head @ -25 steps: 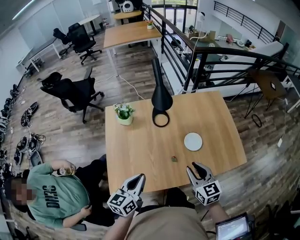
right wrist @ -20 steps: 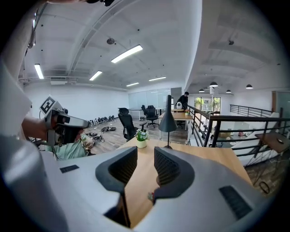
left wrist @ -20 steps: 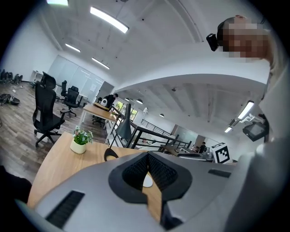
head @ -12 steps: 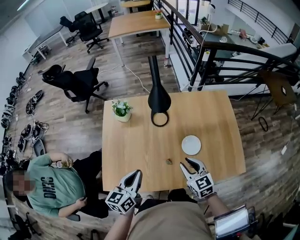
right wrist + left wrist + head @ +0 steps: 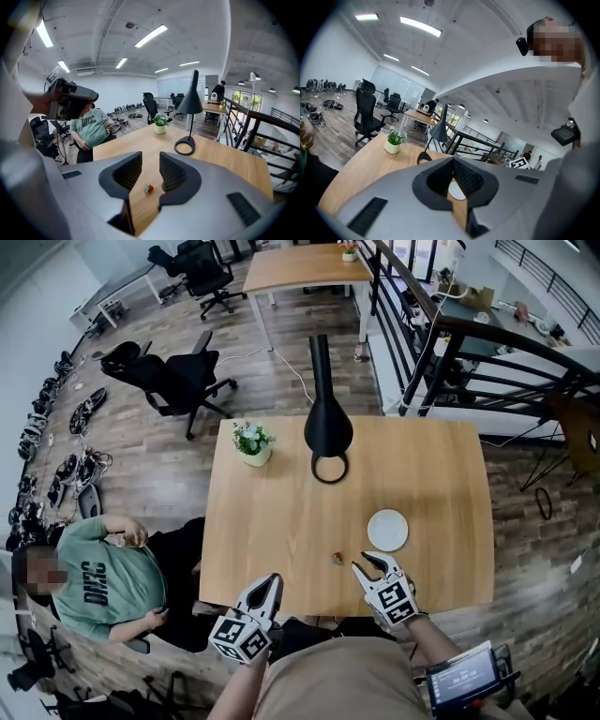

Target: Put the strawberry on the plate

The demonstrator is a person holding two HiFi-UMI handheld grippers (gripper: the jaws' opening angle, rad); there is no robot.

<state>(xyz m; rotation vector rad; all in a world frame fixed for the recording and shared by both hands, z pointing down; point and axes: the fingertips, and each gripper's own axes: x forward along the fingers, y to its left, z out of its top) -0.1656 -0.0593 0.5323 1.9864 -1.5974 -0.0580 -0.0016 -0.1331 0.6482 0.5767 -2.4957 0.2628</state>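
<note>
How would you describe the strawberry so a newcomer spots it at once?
Start at the wooden table, then find the round white plate near its right front. Just left of the plate lies the strawberry, apart from it: tiny, red with green, the smallest thing there.

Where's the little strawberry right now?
In the head view, the strawberry lies on the wooden table near its front edge. It is just left of the right tongs and down-left of the white plate.

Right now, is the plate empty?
Empty: the plate shows bare white, and the strawberry lies on the table, apart from it.
</note>
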